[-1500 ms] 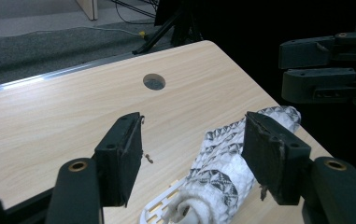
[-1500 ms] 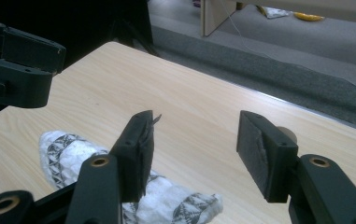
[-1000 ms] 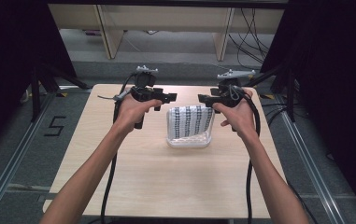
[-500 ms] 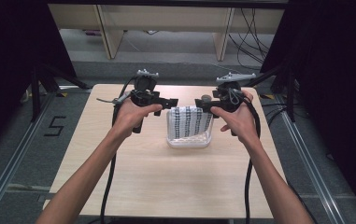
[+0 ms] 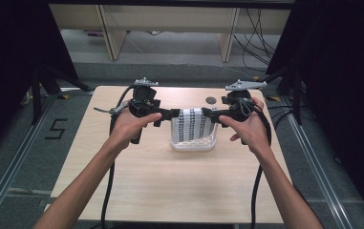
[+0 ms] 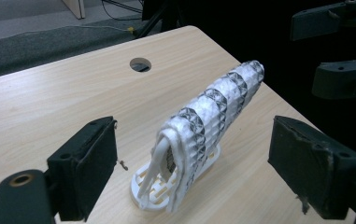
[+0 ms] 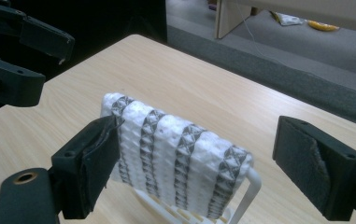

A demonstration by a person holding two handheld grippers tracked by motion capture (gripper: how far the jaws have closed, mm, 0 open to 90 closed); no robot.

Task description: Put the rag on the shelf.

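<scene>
A white cloth with grey patterned stripes (image 5: 194,125) hangs folded over a white plastic rack (image 5: 193,145) at the middle of the wooden table (image 5: 170,181). My left gripper (image 5: 170,114) is level with the cloth's top at its left end and points right. Its jaws stand open on either side of the cloth's end (image 6: 208,116) without touching it. My right gripper (image 5: 209,114) faces it from the right end. It too is open, with the cloth's broad face (image 7: 175,158) between and beyond its pads. The rack's base (image 6: 150,189) rests on the table.
A round cable hole (image 5: 211,100) lies in the table just behind the rack. The table's far edge is close behind both grippers. Wooden shelf legs (image 5: 108,33) and cables stand on the floor beyond, and dark curtains flank both sides.
Both grippers have come down and slightly toward the person, from above the cloth's far side to the level of its two ends. The cloth and rack have not moved.
</scene>
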